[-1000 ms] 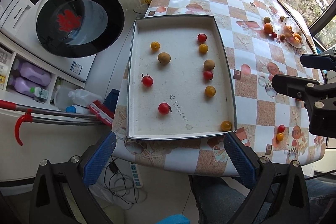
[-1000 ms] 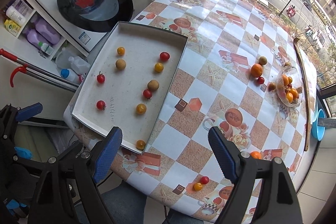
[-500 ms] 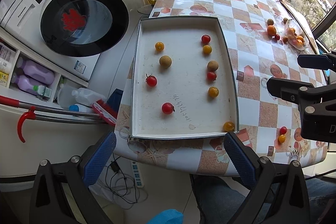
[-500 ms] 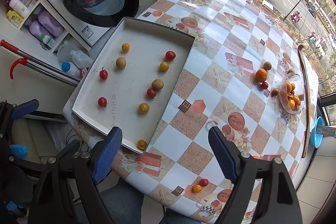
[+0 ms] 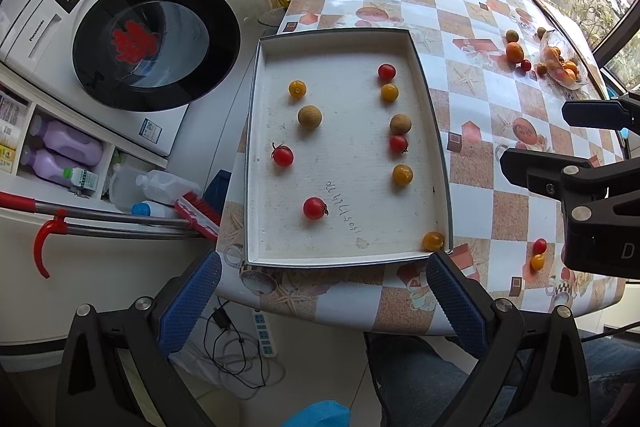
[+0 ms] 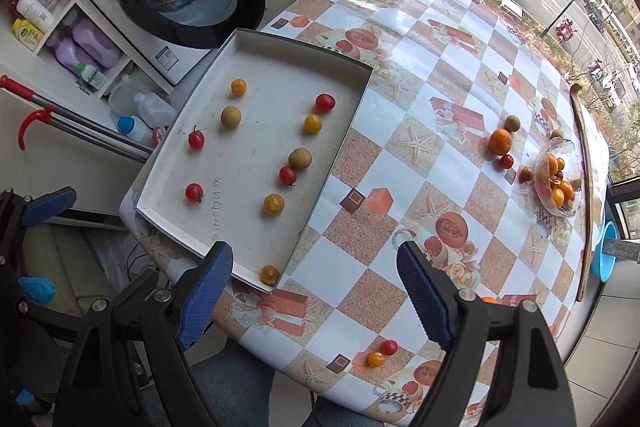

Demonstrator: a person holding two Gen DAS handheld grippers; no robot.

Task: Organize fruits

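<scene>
Checkered oilcloth covers your table (image 6: 400,187), with a washing machine (image 5: 132,39) beside its left edge. Your shallow tray (image 5: 436,147) lies at the near left corner, long axis running away from you. It holds ten small fruits: red tomatoes, yellow ones and two brown ones, one yellow tomato (image 5: 433,241) tucked in its near right corner. A glass bowl (image 6: 560,179) of oranges sits at the far right edge. Your left gripper (image 5: 320,303) and right gripper (image 6: 316,291) both hover wide open, holding nothing.
</scene>
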